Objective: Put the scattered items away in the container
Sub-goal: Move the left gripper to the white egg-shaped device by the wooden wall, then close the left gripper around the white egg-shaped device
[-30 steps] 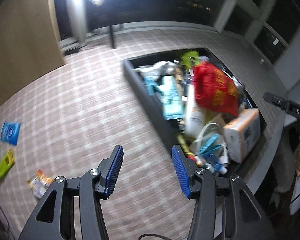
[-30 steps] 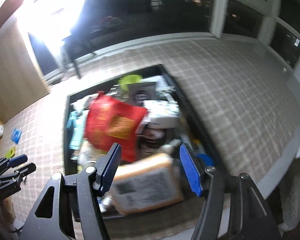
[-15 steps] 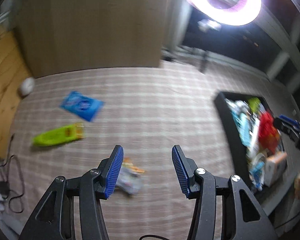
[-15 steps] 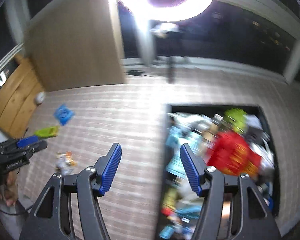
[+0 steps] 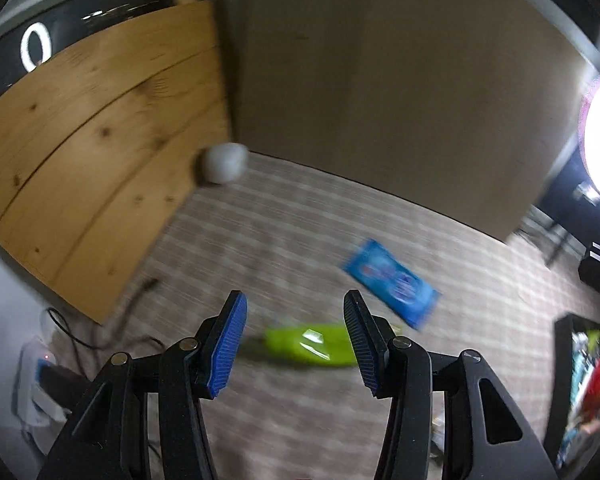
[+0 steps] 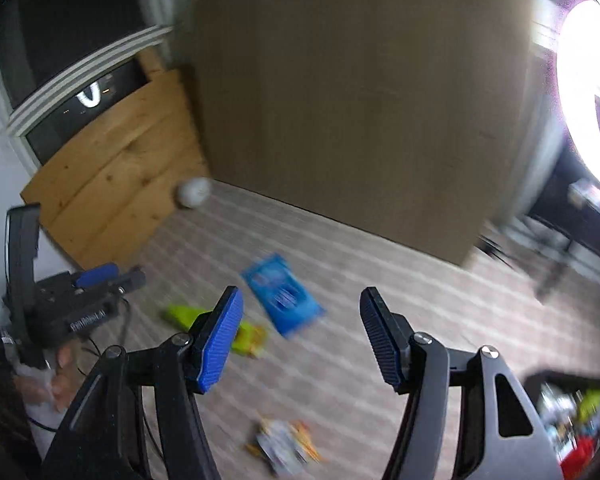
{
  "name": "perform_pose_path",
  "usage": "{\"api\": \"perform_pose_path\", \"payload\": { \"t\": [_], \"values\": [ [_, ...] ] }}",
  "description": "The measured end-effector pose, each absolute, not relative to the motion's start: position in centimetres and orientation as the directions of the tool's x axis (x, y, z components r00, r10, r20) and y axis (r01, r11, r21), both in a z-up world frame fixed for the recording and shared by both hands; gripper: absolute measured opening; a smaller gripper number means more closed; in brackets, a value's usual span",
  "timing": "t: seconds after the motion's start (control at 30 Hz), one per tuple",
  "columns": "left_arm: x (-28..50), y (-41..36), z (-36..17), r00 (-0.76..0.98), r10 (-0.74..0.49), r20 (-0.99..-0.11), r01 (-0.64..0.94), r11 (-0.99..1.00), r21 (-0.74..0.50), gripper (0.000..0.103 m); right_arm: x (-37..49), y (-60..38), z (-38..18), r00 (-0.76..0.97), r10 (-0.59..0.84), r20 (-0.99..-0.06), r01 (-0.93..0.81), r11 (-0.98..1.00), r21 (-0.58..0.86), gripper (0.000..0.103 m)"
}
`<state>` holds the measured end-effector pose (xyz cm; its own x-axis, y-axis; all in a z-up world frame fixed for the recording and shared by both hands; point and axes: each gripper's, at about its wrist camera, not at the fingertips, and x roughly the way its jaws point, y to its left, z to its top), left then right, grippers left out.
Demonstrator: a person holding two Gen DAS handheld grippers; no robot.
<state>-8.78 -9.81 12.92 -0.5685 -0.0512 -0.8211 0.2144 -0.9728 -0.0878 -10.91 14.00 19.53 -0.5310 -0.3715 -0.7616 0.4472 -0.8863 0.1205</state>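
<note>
The black container (image 6: 572,412) at right is already heaped, but a green packet (image 5: 308,346), blue pouch (image 5: 392,282), orange-white wrapper (image 6: 284,446) and white ball (image 5: 224,162) remain on the checked surface (image 5: 300,240), both the left claw (image 5: 292,344) and right claw (image 6: 302,338) gaping empty.

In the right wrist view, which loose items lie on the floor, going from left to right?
Green packet → blue packet → black container at the far right edge. The orange and white packet is left out, as it overlaps the blue packet's span.

Both claws (image 5: 294,344) (image 6: 300,340): black frames w/ ribbed blue pads, silver screws.
</note>
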Motion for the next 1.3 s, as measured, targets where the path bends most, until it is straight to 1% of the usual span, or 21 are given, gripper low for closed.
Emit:
{"api": "perform_pose_path", "payload": {
  "t": [0.13,0.23,0.33,0.37,0.5,0.63,0.77,0.9,1.03,1.1,1.13,1.2,1.3],
  "values": [
    [-11.7,-13.5,11.3,-0.544,-0.095,-0.834,0.245,-0.968,-0.049,0.048,-14.7,8.4,17.8,-0.496,-0.383,-0.779,0.472,-0.872,0.129,0.06],
    [-15.5,-15.2,10.1,-0.521,-0.118,-0.845,0.21,-0.978,0.007,0.049,-16.5,6.0,15.9,-0.461,-0.384,-0.8,0.476,-0.868,0.143,0.06],
    [-19.8,-16.4,8.8,-0.49,-0.11,-0.865,0.183,-0.983,0.022,0.051,-16.8,5.8,14.3,-0.456,-0.354,-0.817,0.473,-0.874,0.115,0.06],
    [-21.1,-16.7,8.4,-0.476,-0.093,-0.875,0.167,-0.986,0.015,0.053,-16.7,6.1,13.9,-0.455,-0.345,-0.821,0.469,-0.876,0.109,0.06],
    [-25.7,-17.4,6.6,-0.428,-0.098,-0.899,0.131,-0.99,0.046,0.055,-16.3,9.4,12.6,-0.453,-0.311,-0.836,0.426,-0.899,0.103,0.06],
    [-28.5,-17.2,4.8,-0.382,-0.14,-0.913,0.09,-0.989,0.114,0.055,-15.7,13.6,11.4,-0.446,-0.29,-0.847,0.344,-0.929,0.137,0.06],
    [-30.3,-17.3,3.3,-0.37,-0.196,-0.908,0.09,-0.98,0.176,0.055,-14.2,17.9,9.8,-0.426,-0.285,-0.859,0.243,-0.95,0.195,0.06],
    [-31.8,-17.7,1.9,-0.349,-0.209,-0.913,0.102,-0.977,0.185,0.057,-12.7,20.6,8.5,-0.402,-0.268,-0.876,0.183,-0.961,0.21,0.06],
    [-33.0,-17.2,0.3,-0.326,-0.221,-0.919,0.09,-0.975,0.203,0.055,-11.9,22.0,7.7,-0.389,-0.257,-0.885,0.149,-0.965,0.215,0.06],
    [-33.6,-16.3,-0.6,-0.322,-0.249,-0.913,0.063,-0.968,0.242,0.055,-11.8,22.3,7.7,-0.387,-0.26,-0.885,0.142,-0.965,0.222,0.06],
    [-33.6,-16.0,-0.7,-0.343,-0.259,-0.903,0.065,-0.966,0.252,0.055,-11.8,22.3,7.7,-0.388,-0.259,-0.884,0.14,-0.965,0.222,0.06],
    [-34.0,-15.6,-0.8,-0.359,-0.271,-0.893,0.063,-0.962,0.267,0.05,-11.9,22.3,7.7,-0.393,-0.261,-0.882,0.137,-0.965,0.225,0.06],
    [-34.2,-15.2,-0.9,-0.376,-0.281,-0.883,0.07,-0.959,0.276,0.05,-11.9,21.9,7.9,-0.399,-0.26,-0.879,0.144,-0.965,0.22,0.06]
  ]
}}
